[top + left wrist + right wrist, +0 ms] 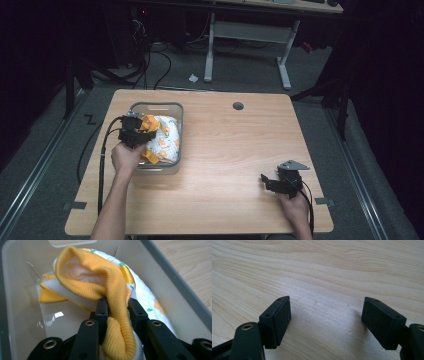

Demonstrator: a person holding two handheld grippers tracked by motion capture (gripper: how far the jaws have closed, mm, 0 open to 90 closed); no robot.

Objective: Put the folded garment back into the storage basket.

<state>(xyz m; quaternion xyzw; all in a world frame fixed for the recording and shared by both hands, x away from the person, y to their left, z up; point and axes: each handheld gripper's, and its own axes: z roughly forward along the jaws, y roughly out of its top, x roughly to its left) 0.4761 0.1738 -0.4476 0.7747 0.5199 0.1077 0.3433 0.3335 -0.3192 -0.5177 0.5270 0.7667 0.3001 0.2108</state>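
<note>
Ribbed yellow knit, thick and soft, bunches between the black jaws of the left gripper (117, 312), which are clamped on that cuff of the garment (100, 280). The cuff folds over itself in a rounded loop above the jaws, its fine ridges running along the band. Beyond it the cloth turns to a white quilted fabric with small orange and green prints, edged in yellow binding. The garment lies crumpled inside the plastic bin (22, 302), a smooth, glossy, pale tub with a darker grey rim and rounded corners; its floor throws back a small glare.

From the high view, the left gripper (135, 132) hangs over the near-left part of the bin (156, 105), which stands on the left half of the wooden table (225, 150), with the garment (165, 137) filling much of it. The right gripper (272, 181) rests low near the table's right front, well apart from the bin. Its flat, matte black pads (278, 320) stand wide apart over bare, pale wood grain, with nothing between them.
</note>
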